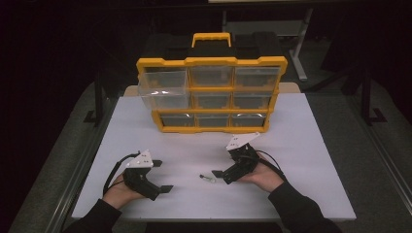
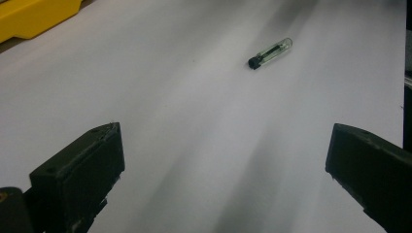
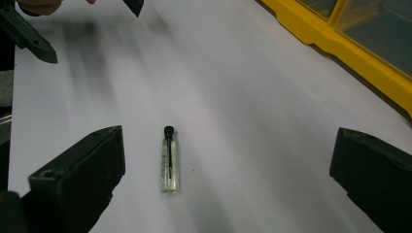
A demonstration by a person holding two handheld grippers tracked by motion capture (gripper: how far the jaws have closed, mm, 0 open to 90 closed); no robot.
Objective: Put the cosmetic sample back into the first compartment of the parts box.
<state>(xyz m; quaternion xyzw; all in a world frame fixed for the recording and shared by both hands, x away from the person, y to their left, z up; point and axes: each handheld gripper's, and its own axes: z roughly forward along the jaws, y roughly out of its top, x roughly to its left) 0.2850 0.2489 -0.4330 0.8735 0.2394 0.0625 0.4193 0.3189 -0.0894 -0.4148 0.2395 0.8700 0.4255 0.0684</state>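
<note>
Small clear vial with black cap lies flat on the white table, free, nothing touching it. Right gripper sits just beside it, jaws spread wide and empty; in the right gripper view the vial lies between them, nearer one jaw. Left gripper is well apart on the other side, jaws also released, empty. Yellow organizer box stands at the back of the table, one clear drawer pulled out.
</note>
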